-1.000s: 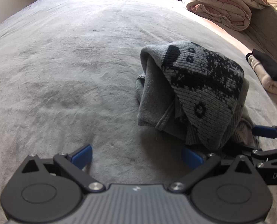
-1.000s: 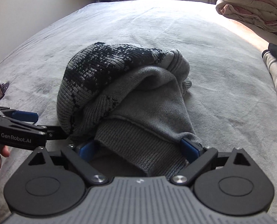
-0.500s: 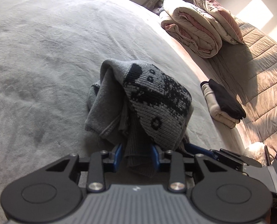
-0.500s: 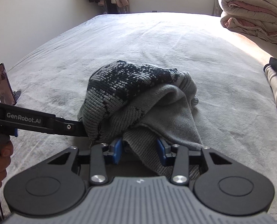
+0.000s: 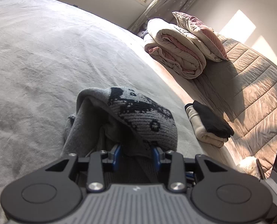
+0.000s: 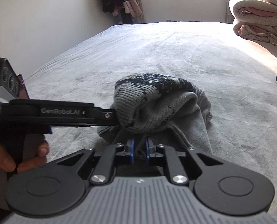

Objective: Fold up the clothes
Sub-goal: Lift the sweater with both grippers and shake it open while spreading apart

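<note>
Sweater (image 5: pixel 138 123) sat bunched on the bed (image 5: pixel 45 56), just ahead of both claws. Left claw (image 5: pixel 136 154) pinched its hem; right claw (image 6: pixel 139 149) had just squeezed shut on it too.

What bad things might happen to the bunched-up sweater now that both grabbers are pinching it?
1. Both the left gripper and right gripper pinch the grey sweater close together at its ribbed edge, so lifting may leave it a dangling clump.
2. Either pinch might hold several layers, keeping it from opening flat.
</note>
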